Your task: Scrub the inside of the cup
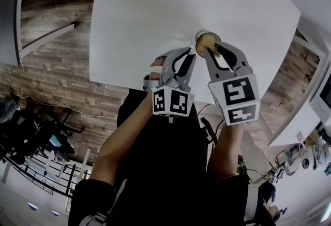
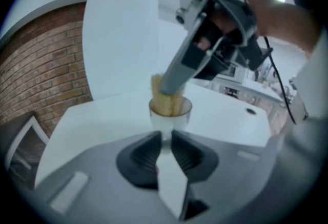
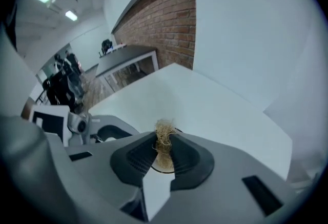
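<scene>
A small clear cup stands near the front edge of the white table. My left gripper is shut on the cup's near side; in the left gripper view the cup sits just beyond the pinched pads. My right gripper comes in from above, shut on a straw-coloured fibre scrubber. The scrubber fills the cup's mouth. In the right gripper view the cup's rim shows just under the jaws; the cup's bottom is hidden.
The table's front edge runs right under my grippers, with wooden floor beyond it to the left. A brick wall and another white table stand further off. The person's forearms reach in from below.
</scene>
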Available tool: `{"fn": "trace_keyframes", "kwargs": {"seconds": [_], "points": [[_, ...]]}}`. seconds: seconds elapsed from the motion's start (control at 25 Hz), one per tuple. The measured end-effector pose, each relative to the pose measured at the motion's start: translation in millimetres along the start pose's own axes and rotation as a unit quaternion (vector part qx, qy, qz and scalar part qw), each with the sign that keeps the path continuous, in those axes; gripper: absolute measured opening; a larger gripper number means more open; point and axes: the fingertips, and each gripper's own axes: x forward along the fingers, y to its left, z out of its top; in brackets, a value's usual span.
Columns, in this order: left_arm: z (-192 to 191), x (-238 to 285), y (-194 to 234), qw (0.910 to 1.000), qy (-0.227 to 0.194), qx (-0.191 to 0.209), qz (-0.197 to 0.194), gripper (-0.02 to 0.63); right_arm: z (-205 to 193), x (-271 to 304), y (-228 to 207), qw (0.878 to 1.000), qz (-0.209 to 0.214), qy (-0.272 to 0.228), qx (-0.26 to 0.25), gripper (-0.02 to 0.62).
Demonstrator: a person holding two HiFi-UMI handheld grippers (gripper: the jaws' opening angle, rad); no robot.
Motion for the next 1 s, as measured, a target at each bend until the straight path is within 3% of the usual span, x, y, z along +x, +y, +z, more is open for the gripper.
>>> {"fn": "trace_keyframes", "kwargs": {"seconds": [0.12, 0.24, 0.52, 0.76, 1.0], "points": [[-2, 0, 1, 1.0000, 0.000, -0.002, 0.000, 0.066, 4, -6, -3, 0.996, 0.022, -0.049, 0.066, 0.063], [-2, -1, 1, 1.0000, 0.001, -0.009, -0.001, 0.066, -11, 8, -2, 0.995, 0.035, -0.035, 0.092, 0.062], [1, -2, 3, 1.0000, 0.004, 0.001, 0.003, 0.066, -18, 33, 2, 0.999, 0.001, 0.036, 0.017, 0.061], [2, -2, 3, 1.0000, 0.005, 0.001, 0.001, 0.065, -6, -14, -11, 0.995, -0.064, 0.050, -0.051, 0.061], [1, -1, 3, 1.0000, 0.004, 0.001, 0.001, 0.066, -23, 8, -9, 0.993, -0.039, 0.098, -0.059, 0.061]]}}
